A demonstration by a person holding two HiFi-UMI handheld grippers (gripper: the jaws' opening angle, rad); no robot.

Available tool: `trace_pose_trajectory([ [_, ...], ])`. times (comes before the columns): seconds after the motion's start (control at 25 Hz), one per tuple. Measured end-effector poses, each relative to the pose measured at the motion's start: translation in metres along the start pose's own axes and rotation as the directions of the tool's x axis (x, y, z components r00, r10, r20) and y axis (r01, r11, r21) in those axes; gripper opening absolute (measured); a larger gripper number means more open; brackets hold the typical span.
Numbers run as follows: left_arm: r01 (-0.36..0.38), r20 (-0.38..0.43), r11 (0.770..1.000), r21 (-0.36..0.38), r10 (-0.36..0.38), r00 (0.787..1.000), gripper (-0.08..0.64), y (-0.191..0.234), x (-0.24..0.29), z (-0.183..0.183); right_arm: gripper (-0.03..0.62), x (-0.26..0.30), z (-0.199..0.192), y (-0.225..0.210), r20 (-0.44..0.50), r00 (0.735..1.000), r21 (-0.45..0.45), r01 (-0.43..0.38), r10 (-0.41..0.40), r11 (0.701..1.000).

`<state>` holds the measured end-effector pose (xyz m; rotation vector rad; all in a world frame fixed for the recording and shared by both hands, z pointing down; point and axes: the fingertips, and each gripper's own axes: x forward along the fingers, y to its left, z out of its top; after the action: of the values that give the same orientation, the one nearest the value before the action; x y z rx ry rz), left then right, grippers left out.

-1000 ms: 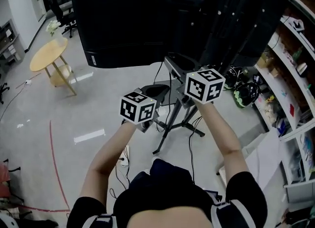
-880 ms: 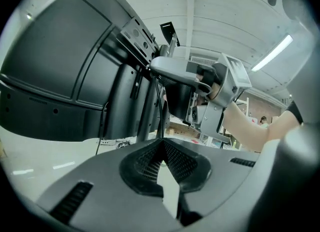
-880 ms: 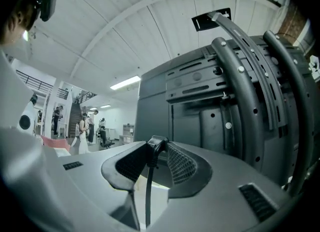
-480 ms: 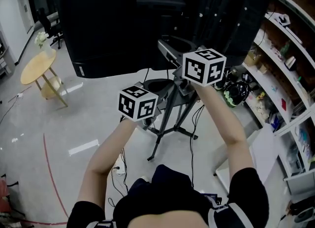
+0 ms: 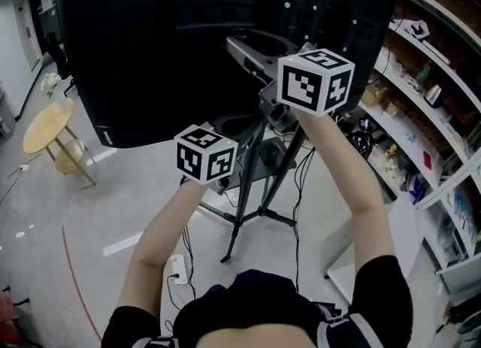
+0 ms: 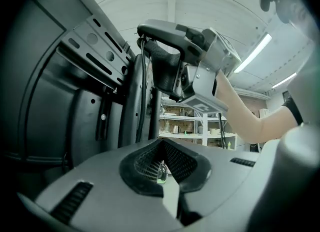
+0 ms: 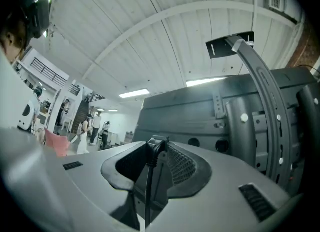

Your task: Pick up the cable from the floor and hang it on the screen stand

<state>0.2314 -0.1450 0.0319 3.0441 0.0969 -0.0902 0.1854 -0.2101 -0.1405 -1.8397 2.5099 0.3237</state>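
Observation:
My right gripper (image 5: 276, 110) is raised against the back of the big black screen (image 5: 158, 53), above the tripod stand (image 5: 252, 181). In the right gripper view its jaws (image 7: 155, 148) are shut on the black cable (image 7: 148, 176); the plug end sits at the tips and the cord drops between the jaws. The left gripper view shows that cable (image 6: 144, 88) hanging beside the stand's slotted bracket (image 6: 92, 55). My left gripper (image 5: 228, 180) is lower and to the left. Its jaws (image 6: 162, 173) stand close together with a thin slit; whether anything is pinched there is hidden.
Open shelves (image 5: 432, 106) with small items line the right side. A round wooden table (image 5: 45, 125) stands far left. A power strip (image 5: 177, 267) and loose cords lie on the floor by the tripod legs. A curved stand arm (image 7: 265, 105) rises to the right of my right gripper.
Both grippers have risen toward the back of the screen, the right one higher than the left. The right jaws have kept their hold on the cable.

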Motion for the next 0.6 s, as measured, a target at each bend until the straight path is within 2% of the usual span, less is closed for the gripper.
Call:
trace_pose_trajectory([
  [0.16, -0.069, 0.031, 0.996, 0.057, 0.067, 0.997, 0.000, 0.020, 0.015, 0.020, 0.143, -0.001, 0.035, -0.014, 0.055, 0.998, -0.032, -0.013, 0.014, 0.999],
  [0.4, -0.177, 0.074, 0.983, 0.056, 0.173, 0.982, 0.000, 0.054, 0.029, 0.046, 0.144, 0.000, 0.067, -0.036, 0.106, 0.994, -0.034, -0.032, 0.035, 0.999],
  [0.6, -0.236, 0.088, 0.970, 0.066, 0.230, 0.969, 0.000, 0.076, 0.033, 0.061, 0.143, 0.000, 0.084, -0.063, 0.125, 0.992, -0.030, -0.016, 0.020, 0.999],
])
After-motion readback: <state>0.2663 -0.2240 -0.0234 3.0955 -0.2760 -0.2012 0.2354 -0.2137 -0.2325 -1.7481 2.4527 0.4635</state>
